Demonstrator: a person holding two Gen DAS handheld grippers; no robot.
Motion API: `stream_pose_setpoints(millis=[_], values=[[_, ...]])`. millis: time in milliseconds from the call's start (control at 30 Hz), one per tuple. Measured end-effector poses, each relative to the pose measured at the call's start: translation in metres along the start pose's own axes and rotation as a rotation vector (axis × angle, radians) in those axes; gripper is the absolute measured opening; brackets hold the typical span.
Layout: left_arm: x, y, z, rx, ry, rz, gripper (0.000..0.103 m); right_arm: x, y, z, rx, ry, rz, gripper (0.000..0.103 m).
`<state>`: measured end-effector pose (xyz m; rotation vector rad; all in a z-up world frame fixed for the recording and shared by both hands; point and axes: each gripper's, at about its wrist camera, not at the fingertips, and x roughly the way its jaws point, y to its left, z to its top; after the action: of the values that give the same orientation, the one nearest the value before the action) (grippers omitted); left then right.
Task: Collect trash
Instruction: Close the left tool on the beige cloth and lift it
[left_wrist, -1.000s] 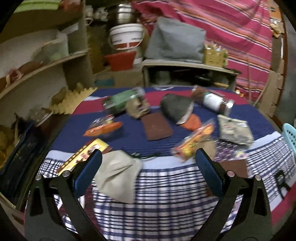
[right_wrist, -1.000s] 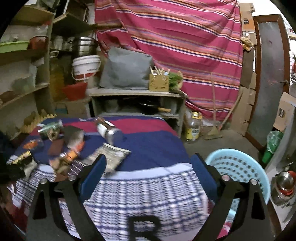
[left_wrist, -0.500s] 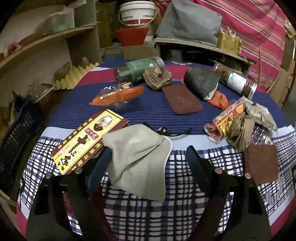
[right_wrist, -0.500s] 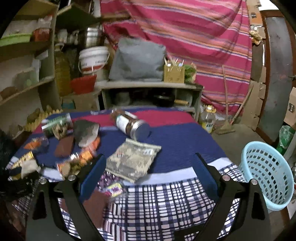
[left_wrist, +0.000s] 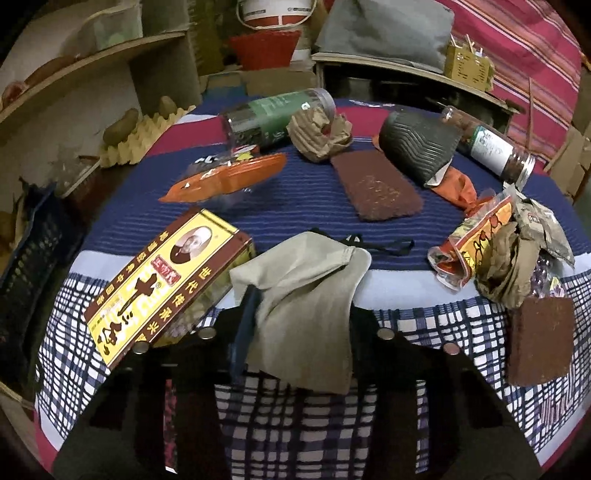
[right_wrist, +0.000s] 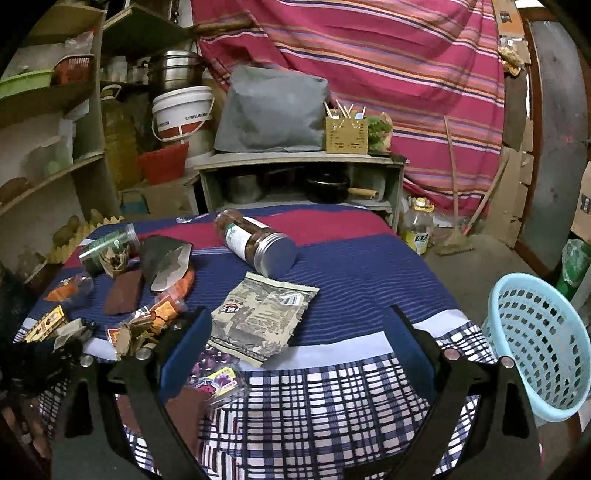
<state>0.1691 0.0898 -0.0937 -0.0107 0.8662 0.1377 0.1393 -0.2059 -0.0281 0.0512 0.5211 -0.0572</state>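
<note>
At the table's near edge, the left gripper (left_wrist: 299, 321) has just been closing, its jaws around the beige cloth (left_wrist: 306, 295); the right gripper (right_wrist: 295, 354) gapes wide, empty.

Beige cloth pouch (left_wrist: 306, 295), yellow/red box (left_wrist: 166, 284) w/ black lettering. Tablecloth (right_wrist: 351, 269) navy + red bands, plaid edge. Pale blue basket (right_wrist: 543, 343), pink striped curtain (right_wrist: 369, 55).

Wide-open right gripper (right_wrist: 295, 354) with blue pads, hovering over table (right_wrist: 369, 280) draped in blue, red and plaid cloth. Flat grey printed foil packet (right_wrist: 260, 317) between the pads; metal-capped glass jar (right_wrist: 255, 245) lying beyond. Pale blue perforated plastic basket (right_wrist: 535, 343) on floor at right.
</note>
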Motion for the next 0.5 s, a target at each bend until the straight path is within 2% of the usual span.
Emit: stream_pose_setpoints(millis=[200,500], values=[[-0.006,-0.006,0.004,0.035,-0.022,-0.003,0.022,0.004,-0.001,0.0,0.003,0.009,-0.007,0.092],[-0.039,-0.016,0.018,0.091,-0.141,-0.025,0.022,0.005,0.014,-0.003,-0.056,0.003,0.0,0.092]])
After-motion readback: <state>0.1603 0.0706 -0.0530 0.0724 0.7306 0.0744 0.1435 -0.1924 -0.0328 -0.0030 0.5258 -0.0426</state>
